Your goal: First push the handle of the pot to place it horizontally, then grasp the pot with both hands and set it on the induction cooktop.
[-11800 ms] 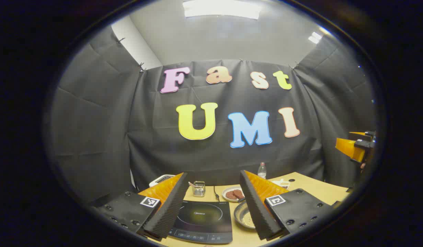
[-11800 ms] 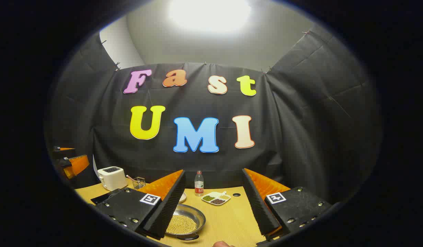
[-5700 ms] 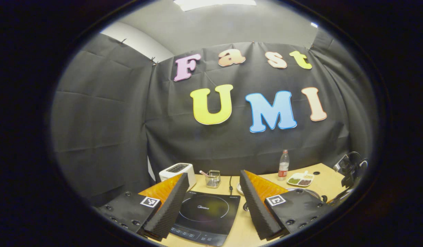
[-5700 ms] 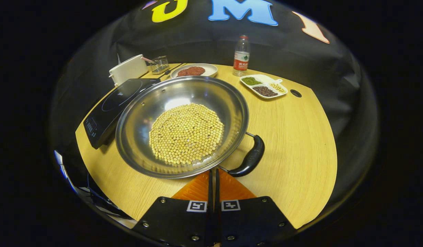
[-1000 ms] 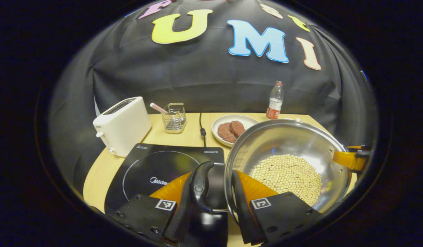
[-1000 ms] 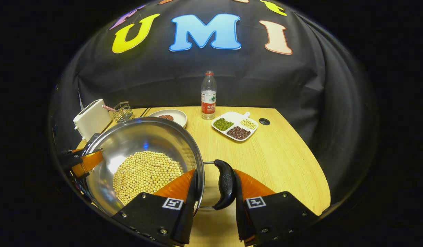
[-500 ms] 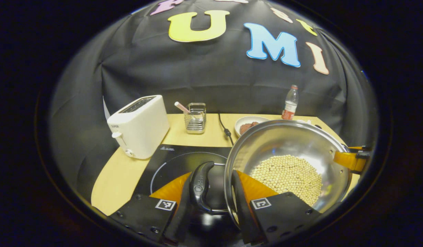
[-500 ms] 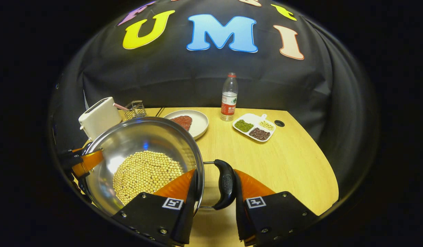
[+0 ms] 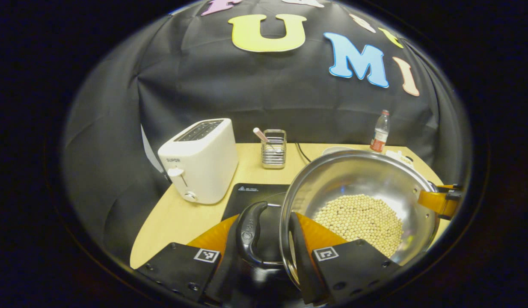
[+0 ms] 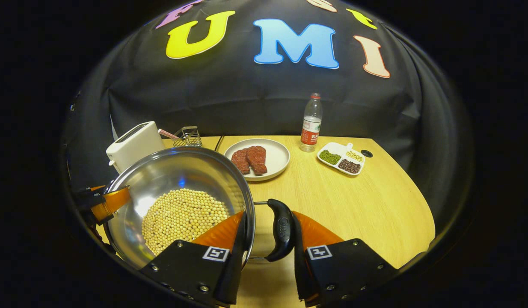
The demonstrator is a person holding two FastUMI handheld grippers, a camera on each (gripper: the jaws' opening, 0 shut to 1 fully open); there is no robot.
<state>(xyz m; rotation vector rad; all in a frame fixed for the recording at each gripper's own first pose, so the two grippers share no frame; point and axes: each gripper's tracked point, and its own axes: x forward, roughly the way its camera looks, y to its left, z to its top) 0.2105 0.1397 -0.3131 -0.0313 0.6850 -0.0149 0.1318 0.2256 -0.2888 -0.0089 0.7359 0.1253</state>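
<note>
I hold the pot point(image 9: 358, 201) of beans by both side handles above the induction cooktop point(image 9: 247, 194), left gripper point(image 9: 264, 239) jaws clamped across its rim and left handle point(image 9: 248, 233), right gripper point(image 10: 266, 237) jaws likewise on the right handle point(image 10: 281, 235), beside the toaster point(image 9: 200, 160) on the bench point(image 10: 354, 201).

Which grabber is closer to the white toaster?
Left. The left gripper holds the pot handle on the toaster's side; the right gripper holds the opposite handle, across the pot.
</note>
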